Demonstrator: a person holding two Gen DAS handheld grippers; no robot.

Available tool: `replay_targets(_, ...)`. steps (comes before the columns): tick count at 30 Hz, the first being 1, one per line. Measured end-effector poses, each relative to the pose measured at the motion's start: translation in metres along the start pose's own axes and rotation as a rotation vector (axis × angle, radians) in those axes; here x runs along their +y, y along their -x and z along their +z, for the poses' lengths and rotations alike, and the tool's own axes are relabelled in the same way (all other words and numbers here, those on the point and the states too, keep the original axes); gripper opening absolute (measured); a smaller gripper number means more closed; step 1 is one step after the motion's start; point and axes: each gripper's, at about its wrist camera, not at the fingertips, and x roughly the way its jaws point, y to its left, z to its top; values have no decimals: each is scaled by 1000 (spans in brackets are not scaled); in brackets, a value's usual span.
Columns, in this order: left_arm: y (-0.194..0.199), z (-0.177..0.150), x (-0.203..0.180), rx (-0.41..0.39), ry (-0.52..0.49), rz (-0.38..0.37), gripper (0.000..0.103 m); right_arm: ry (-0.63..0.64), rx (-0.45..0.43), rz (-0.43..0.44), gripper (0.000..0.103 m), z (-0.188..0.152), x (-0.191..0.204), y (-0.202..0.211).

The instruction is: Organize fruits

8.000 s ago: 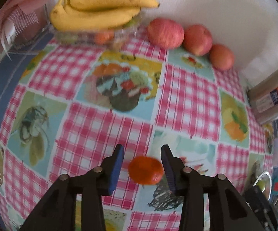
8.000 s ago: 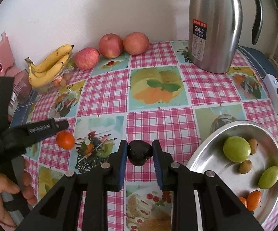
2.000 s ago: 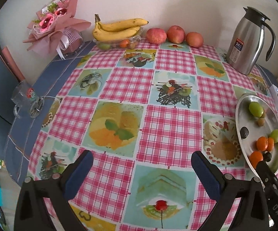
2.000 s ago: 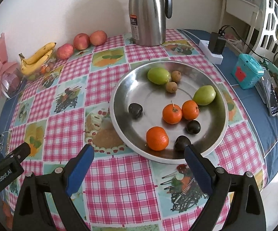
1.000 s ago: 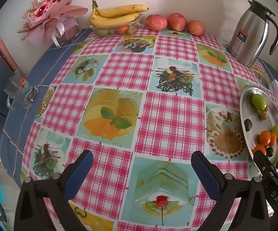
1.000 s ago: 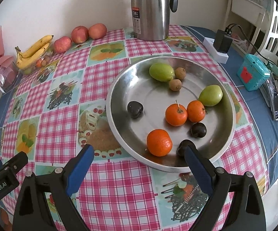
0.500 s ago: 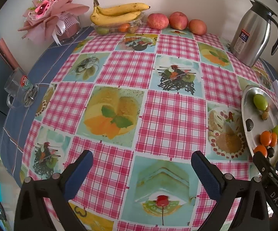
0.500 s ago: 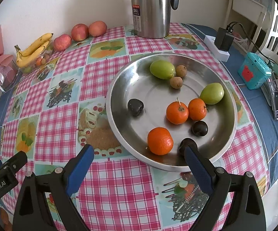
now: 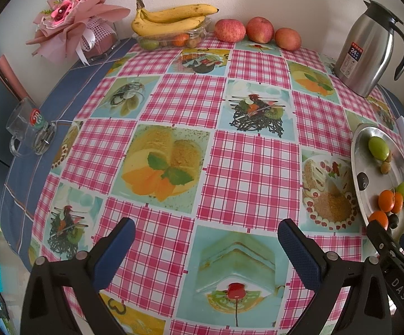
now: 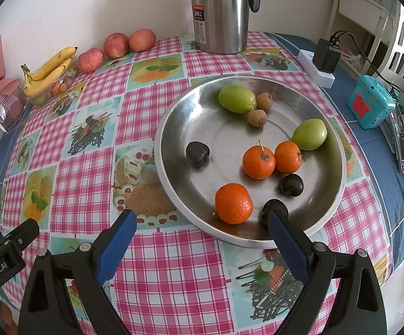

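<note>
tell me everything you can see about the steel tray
The steel tray is a round, shallow, shiny metal dish with a raised rim, lying flat on the checked tablecloth. It holds three oranges, two green fruits, two small brown fruits and three dark ones. Neither gripper touches it.

A round table (image 9: 241,167) under a pink checked cloth carries a steel plate (image 10: 202,117) of fruit near its right edge. Along the far edge stand a steel jug (image 10: 218,14), three apples (image 9: 256,32), a banana tray (image 9: 171,37) and a bouquet (image 9: 73,25). A glass mug (image 9: 27,131) sits at the left edge.
</note>
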Motion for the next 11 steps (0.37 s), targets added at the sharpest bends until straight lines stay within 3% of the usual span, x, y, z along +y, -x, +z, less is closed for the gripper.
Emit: replay_targets(11,5,-1,3,-19,16,-12,103,0,3,1,95,-2,0,-2)
